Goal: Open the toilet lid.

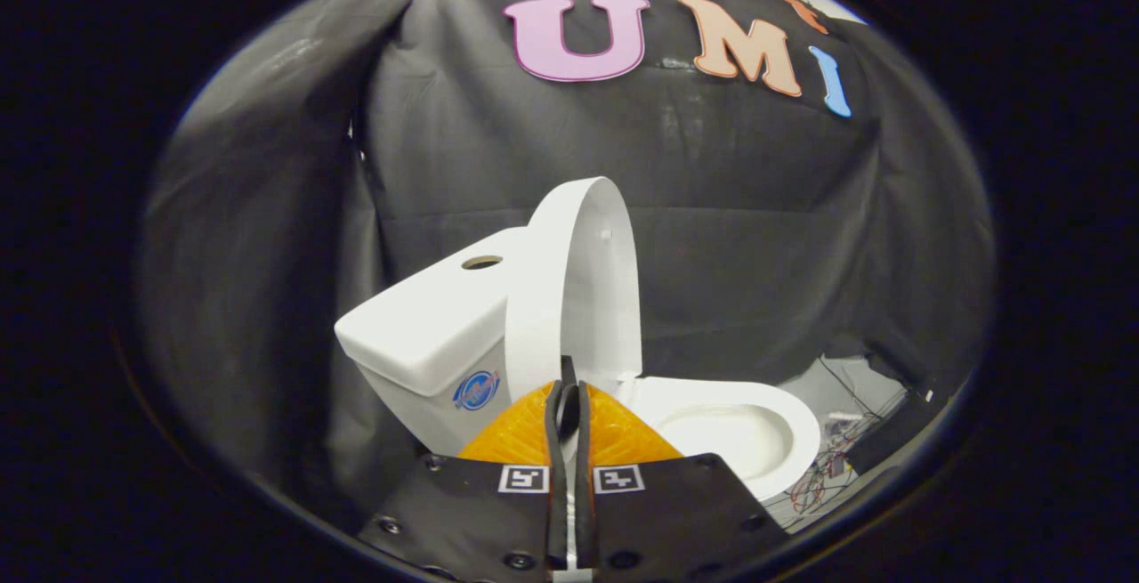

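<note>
A white toilet stands ahead of me against the black cloth wall. Its lid [592, 280] is raised upright and leans back against the tank [427, 334]. The seat ring and bowl [787, 449] lie uncovered to the right of the lid. My gripper [569, 392] points at the lid's lower end, with its two fingers pressed together. The fingertips overlap the lid's bottom edge in the gripper view, and I cannot tell whether they touch it. Nothing shows held between the fingers.
The tank top has a round hole [481, 262], and a blue sticker [476, 390] marks its side. Loose red and dark wires [823, 476] lie on the floor right of the bowl, beside a flat black box [890, 427]. Black cloth closes in behind and left.
</note>
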### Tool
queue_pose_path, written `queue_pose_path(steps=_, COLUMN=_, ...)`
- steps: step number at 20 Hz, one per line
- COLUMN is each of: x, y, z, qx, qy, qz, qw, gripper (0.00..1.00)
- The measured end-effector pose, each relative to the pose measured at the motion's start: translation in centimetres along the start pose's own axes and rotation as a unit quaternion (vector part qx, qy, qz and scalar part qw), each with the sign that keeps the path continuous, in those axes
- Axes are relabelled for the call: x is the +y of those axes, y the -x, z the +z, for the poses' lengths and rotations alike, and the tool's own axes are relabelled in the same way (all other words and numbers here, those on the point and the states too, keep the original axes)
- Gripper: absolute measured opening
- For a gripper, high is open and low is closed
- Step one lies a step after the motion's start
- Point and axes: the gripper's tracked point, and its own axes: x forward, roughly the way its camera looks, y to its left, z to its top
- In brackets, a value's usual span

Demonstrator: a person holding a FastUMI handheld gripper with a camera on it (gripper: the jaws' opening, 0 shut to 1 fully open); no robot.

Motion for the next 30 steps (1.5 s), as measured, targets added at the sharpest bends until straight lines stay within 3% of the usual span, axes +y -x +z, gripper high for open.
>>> queue_pose_path(steps=1, x=0.6, y=0.0, z=0.4, qx=-0.008, qy=0.004, qz=0.008, qw=1.0, gripper=0.11)
queue_pose_path(steps=5, x=1.6, y=-0.3, z=0.5, qx=-0.02, qy=0.024, qz=0.018, qw=0.999, gripper=0.12)
queue_pose_path(steps=7, x=2.0, y=-0.5, z=0.5, qx=-0.026, qy=0.031, qz=0.027, qw=0.999, gripper=0.21)
queue_pose_path(steps=11, x=2.1, y=-0.4, z=0.1, qx=-0.031, qy=0.016, qz=0.044, qw=0.998, gripper=0.22)
queue_pose_path(steps=13, x=2.3, y=-0.4, z=0.1, qx=-0.033, qy=0.008, qz=0.059, qw=0.998, gripper=0.3)
queue_pose_path(steps=17, x=2.7, y=-0.4, z=0.3, qx=-0.046, qy=0.011, qz=0.082, qw=0.996, gripper=0.33)
queue_pose_path(steps=20, x=4.5, y=-0.4, z=-0.2, qx=-0.046, qy=0.0, qz=0.129, qw=0.991, gripper=0.61)
queue_pose_path(steps=24, x=4.0, y=0.4, z=0.1, qx=-0.059, qy=0.02, qz=0.125, qw=0.99, gripper=0.98)
queue_pose_path(steps=30, x=2.8, y=3.4, z=1.3, qx=-0.096, qy=0.04, qz=0.132, qw=0.986, gripper=0.99)
